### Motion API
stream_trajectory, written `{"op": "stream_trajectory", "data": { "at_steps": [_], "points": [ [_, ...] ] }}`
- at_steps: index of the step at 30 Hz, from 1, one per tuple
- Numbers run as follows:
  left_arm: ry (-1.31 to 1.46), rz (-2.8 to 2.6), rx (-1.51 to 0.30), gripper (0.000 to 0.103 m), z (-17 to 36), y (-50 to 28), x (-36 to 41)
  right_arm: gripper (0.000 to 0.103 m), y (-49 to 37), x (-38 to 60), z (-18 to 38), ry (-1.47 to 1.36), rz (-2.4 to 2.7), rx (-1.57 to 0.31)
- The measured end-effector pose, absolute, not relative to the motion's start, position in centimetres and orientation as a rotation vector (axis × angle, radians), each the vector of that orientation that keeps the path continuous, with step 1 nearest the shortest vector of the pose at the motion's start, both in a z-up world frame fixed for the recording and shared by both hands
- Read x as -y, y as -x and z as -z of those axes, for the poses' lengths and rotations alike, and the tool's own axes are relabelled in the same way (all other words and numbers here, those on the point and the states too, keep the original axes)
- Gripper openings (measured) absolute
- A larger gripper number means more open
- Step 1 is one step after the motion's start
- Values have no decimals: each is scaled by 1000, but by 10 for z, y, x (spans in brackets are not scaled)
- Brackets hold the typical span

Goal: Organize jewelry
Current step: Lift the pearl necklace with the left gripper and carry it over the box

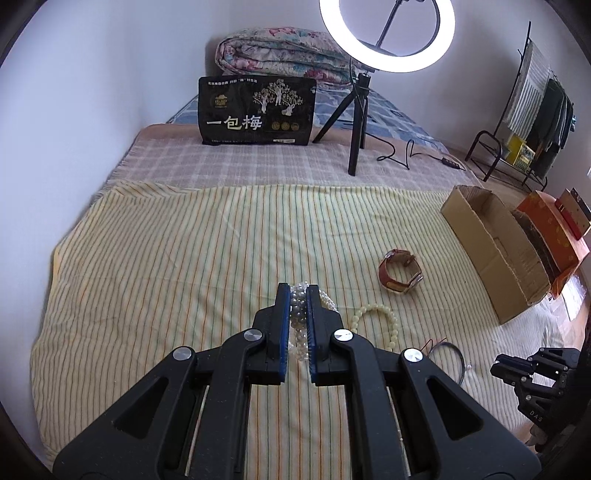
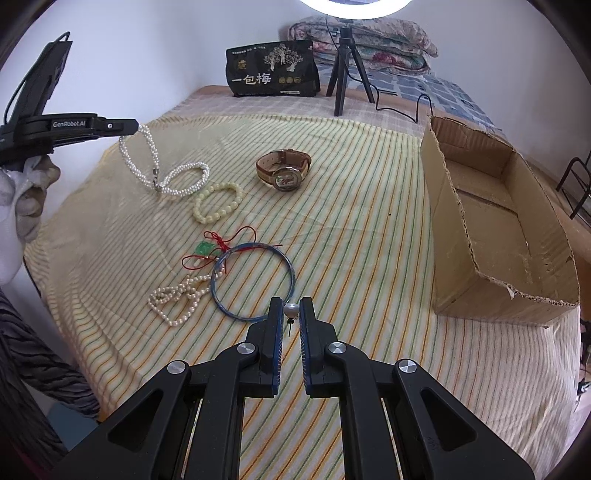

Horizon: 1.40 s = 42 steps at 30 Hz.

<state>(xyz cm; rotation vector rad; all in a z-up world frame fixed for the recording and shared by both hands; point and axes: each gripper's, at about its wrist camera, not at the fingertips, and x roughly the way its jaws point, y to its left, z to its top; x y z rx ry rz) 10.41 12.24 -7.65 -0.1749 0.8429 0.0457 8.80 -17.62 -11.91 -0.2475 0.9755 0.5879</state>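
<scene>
On striped bedsheet: left gripper clamped on pearl necklace, partly lifted; right gripper pinching pearl earring, possibly a pin; watch at twelve o'clock; cardboard box at two o'clock.

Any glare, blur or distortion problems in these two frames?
Left wrist view: ring light blows out white, bed edges bow, the pearl necklace in the left gripper stays sharp. Right wrist view: same fisheye curvature, the pearl earring is crisp, shadows soft.
</scene>
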Motion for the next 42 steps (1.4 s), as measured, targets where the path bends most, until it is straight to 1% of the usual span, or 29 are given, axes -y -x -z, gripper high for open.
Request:
{"op": "stream_trajectory", "data": {
  "at_steps": [11, 28, 42],
  "points": [
    [218, -31, -753, 6, 41, -107, -124, 7, -88, 178, 104, 242, -576, -923],
    [265, 60, -599, 6, -30, -121, -87, 7, -112, 198, 58, 173, -534, -802],
    [199, 165, -563, 6, -66, -170, -14, 7, -142, 256, 42, 88, -403, -776]
  ]
}}
